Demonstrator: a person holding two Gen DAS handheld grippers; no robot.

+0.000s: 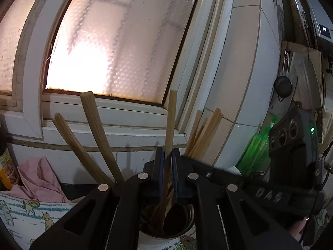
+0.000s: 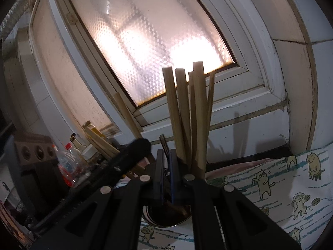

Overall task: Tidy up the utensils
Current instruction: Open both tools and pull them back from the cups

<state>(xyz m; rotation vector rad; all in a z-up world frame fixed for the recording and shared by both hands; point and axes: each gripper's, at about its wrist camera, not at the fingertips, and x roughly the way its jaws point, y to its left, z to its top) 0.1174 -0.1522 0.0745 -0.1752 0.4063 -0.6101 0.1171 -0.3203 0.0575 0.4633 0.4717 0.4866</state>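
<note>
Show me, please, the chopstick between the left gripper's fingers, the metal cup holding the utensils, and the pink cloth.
chopstick (image 1: 171, 125): left wrist view, mid shaft.
metal cup (image 1: 187, 230): left wrist view, right rim.
pink cloth (image 1: 39, 177): left wrist view, middle folds.

Left gripper (image 1: 167, 162) closed on one upright chopstick (image 1: 171, 123). Lower end inside metal cup (image 1: 183, 229). Further chopsticks (image 1: 97, 133) leaning left.

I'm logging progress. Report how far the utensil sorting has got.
Done: several wooden chopsticks already stand in the metal cup. In hand: the left gripper is clamped on one chopstick over the cup; the right gripper pinches dark thin utensils. Left: releasing both into the cup.
</note>
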